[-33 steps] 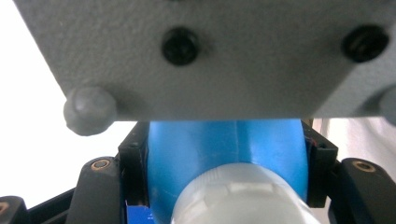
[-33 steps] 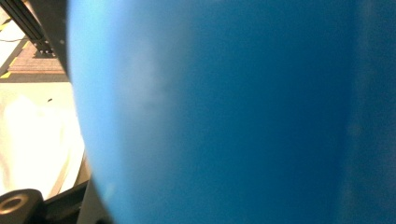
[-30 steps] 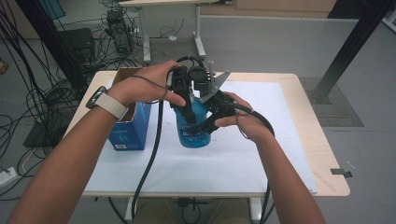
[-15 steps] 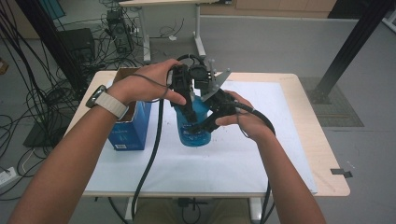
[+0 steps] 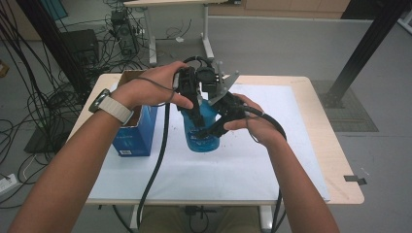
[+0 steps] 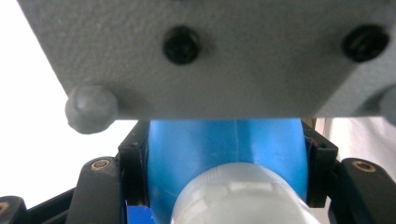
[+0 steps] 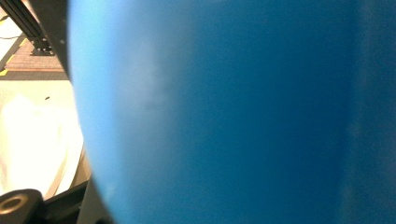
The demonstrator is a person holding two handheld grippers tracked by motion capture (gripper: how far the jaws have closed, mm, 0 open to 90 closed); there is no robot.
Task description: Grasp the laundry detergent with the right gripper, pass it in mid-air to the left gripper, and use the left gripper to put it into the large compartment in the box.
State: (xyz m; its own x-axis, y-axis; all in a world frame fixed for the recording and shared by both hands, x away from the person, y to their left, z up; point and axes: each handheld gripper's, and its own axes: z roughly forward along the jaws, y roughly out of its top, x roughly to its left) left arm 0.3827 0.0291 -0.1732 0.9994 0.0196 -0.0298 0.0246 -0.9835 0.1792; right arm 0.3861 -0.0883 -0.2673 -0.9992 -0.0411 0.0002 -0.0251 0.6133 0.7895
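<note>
The table [image 5: 335, 160] spreads across the middle of the high view, a white sheet [image 5: 243, 170] covering most of its top. At centre frame stands the blue bottle [image 5: 201, 136], upright on the sheet, and both hands crowd in on it from above. To its left, just beside it, sits a blue box [image 5: 133, 138] with its cardboard flaps open at the table's left edge. The left hand [image 5: 145, 90], a watch [image 5: 111, 107] on its wrist, brings the left gripper [image 5: 192, 104] down over the bottle's top; in the left gripper view its black jaws press against both sides of the blue body [image 6: 224, 154], clamped on it, with the pale cap [image 6: 238, 198] low in the frame. The right hand [image 5: 255, 124] holds the right gripper [image 5: 221, 121] against the bottle's right side; in the right gripper view the blue wall [image 7: 233, 112] looms too close, and I cannot tell how its jaws stand.
</note>
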